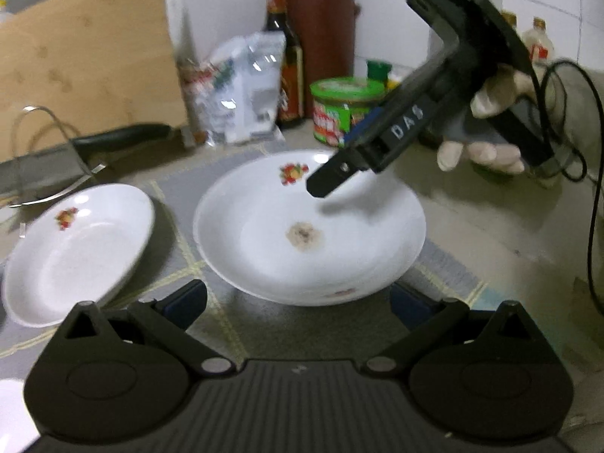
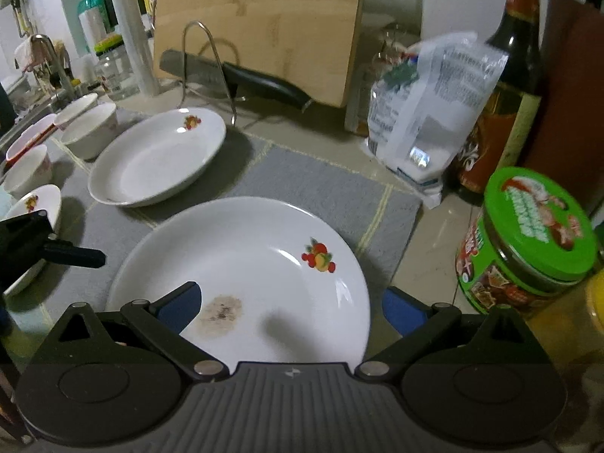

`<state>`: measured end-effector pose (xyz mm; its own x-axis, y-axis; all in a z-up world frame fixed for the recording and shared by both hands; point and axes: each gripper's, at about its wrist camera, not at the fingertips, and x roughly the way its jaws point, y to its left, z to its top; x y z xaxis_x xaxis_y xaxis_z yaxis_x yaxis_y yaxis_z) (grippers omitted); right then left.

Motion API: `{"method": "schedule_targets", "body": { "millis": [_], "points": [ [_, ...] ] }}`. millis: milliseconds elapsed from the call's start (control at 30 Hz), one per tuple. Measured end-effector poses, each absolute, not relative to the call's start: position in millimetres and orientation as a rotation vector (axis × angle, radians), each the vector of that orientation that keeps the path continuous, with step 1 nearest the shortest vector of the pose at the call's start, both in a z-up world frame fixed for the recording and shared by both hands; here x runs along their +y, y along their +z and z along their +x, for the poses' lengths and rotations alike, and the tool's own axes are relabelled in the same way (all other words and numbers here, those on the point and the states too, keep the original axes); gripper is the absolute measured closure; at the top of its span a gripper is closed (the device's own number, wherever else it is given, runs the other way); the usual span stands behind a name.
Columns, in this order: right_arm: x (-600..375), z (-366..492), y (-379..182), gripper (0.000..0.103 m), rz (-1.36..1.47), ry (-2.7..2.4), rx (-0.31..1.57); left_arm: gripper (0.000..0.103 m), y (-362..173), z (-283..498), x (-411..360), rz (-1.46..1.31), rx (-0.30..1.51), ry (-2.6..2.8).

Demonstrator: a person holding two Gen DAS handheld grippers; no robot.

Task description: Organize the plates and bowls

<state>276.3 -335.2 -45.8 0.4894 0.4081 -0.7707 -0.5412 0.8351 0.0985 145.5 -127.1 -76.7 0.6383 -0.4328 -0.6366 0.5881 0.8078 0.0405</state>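
Early days here: both claws, left claw point(image 1: 298, 298) and right claw point(image 2: 290, 302), spread wide and empty around the stained plate point(image 2: 241, 271), second plate point(image 2: 158, 154) at ten o'clock, bowls point(image 2: 88, 128) unstacked beyond.

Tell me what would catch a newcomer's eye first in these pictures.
Probably the white plate with a brown stain at its centre, lying on the grey mat between both open tongs. Next, the bright green-lidded jar to its right, and a clean fruit-print plate farther left.
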Motion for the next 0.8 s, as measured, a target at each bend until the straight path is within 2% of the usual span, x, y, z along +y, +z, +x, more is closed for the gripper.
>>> {"method": "schedule_targets", "body": {
  "millis": [200, 400, 800],
  "points": [
    [-321.2, 252.4, -20.2, 0.000, -0.141, 0.566, 0.807, 0.001, -48.6, 116.6, -108.6, 0.186, 0.597, -0.517],
    [-289.3, 217.5, -7.8, 0.000, -0.086, 0.574, 0.755, 0.001, -42.9, 88.1, -84.5, 0.148, 0.600, -0.478],
    [-204.4, 150.6, -16.5, 0.000, -0.054, 0.611, 0.791, 0.001, -43.4, 30.7, -5.6, 0.144, 0.625, -0.430]
  ]
}}
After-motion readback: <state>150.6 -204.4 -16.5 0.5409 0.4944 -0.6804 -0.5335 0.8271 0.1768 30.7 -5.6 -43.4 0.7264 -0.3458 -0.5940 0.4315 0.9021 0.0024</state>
